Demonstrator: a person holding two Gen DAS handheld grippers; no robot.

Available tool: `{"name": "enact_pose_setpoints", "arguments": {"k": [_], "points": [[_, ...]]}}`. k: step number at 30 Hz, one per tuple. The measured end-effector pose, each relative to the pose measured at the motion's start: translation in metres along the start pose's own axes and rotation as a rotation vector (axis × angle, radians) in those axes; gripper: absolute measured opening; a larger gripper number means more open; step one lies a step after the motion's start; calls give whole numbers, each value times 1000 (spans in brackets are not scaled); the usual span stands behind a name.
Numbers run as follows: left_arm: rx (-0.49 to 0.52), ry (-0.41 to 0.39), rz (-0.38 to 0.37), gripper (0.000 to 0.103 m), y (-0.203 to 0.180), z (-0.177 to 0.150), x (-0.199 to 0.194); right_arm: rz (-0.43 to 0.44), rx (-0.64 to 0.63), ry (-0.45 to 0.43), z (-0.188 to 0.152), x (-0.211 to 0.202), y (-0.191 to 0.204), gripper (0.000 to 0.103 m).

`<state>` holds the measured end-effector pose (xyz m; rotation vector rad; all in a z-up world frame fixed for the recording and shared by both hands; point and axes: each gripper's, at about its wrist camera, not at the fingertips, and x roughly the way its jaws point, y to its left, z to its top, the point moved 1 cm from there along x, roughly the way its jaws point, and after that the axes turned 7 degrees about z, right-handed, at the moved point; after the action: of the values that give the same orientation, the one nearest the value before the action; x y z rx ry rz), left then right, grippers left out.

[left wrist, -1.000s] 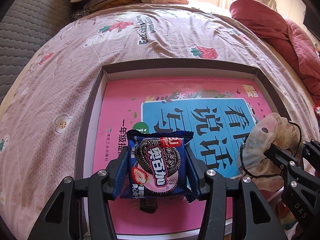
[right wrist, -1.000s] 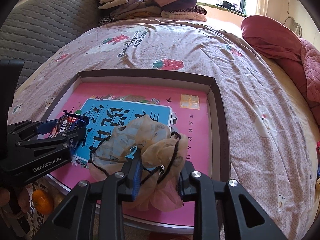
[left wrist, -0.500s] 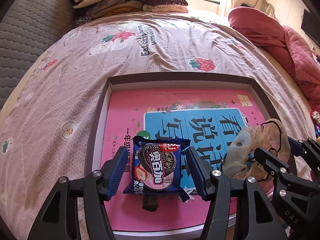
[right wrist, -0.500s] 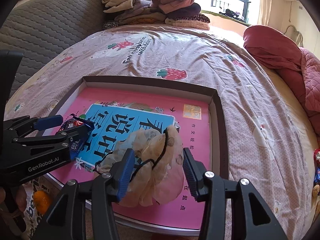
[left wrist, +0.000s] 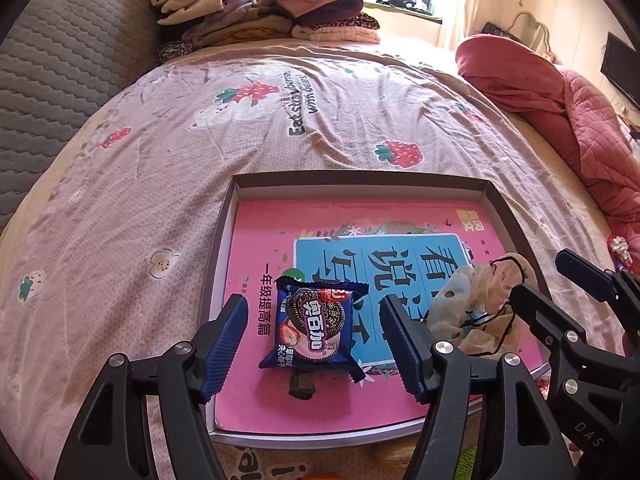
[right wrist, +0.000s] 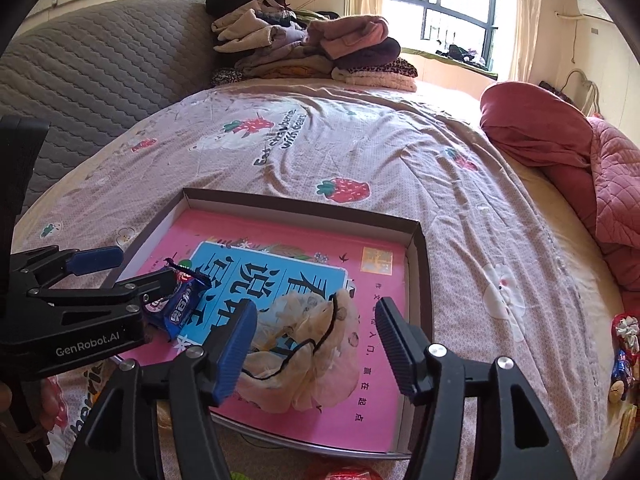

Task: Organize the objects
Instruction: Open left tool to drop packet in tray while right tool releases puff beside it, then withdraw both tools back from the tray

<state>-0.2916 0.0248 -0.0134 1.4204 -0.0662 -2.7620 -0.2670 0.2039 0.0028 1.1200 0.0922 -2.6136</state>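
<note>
Both jaws just opened, holding nothing: left gripper (left wrist: pixel 314 344) straddles the light, crinkly, crushable cookie packet (left wrist: pixel 312 332); right gripper (right wrist: pixel 314 346) straddles the soft, limp cloth bag (right wrist: pixel 304 352). Take either across its middle.

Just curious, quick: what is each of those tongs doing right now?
Left tongs: open, just released the cookie packet.
Right tongs: open, just released the beige hair scrunchie.

Two close fisheye views, angled down over a shallow box (left wrist: pixel 505 204) (right wrist: pixel 421 264) on a bed (left wrist: pixel 168 184) (right wrist: pixel 384 148). Left view centred, right view from its right; box shared, lower centre.
</note>
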Motion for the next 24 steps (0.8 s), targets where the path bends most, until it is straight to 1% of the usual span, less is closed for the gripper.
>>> {"name": "enact_pose_setpoints", "arguments": {"k": [1, 2, 3, 10, 14, 15, 18, 21, 22, 24], "points": [[-8, -8, 8, 72, 1, 0, -5, -2, 3, -13, 1, -4, 0, 62], [-15, -18, 6, 76, 3, 1, -9, -2, 5, -24, 2, -9, 1, 62], [-24, -28, 0, 77, 4, 0, -14, 2, 6, -32, 3, -13, 2, 62], [-42, -56, -15, 78, 12, -8, -40, 0, -12, -74, 3, -42, 10, 63], [-54, -101, -5, 78, 17, -17, -57, 32, -8, -56, -2, -53, 13, 63], [-55, -101, -10, 78, 19, -18, -60, 34, -9, -58, -3, -55, 14, 63], [-57, -108, -25, 78, 22, -24, -70, 6, -11, -72, -6, -62, 17, 63], [-58, -114, -1, 79, 24, -29, -78, -10, -31, -80, -9, -67, 22, 63], [-58, -113, 8, 79, 25, -31, -81, -2, -32, -84, -9, -69, 24, 63], [-65, -112, 2, 79, 27, -35, -86, 38, -15, -82, -10, -72, 26, 63]]}}
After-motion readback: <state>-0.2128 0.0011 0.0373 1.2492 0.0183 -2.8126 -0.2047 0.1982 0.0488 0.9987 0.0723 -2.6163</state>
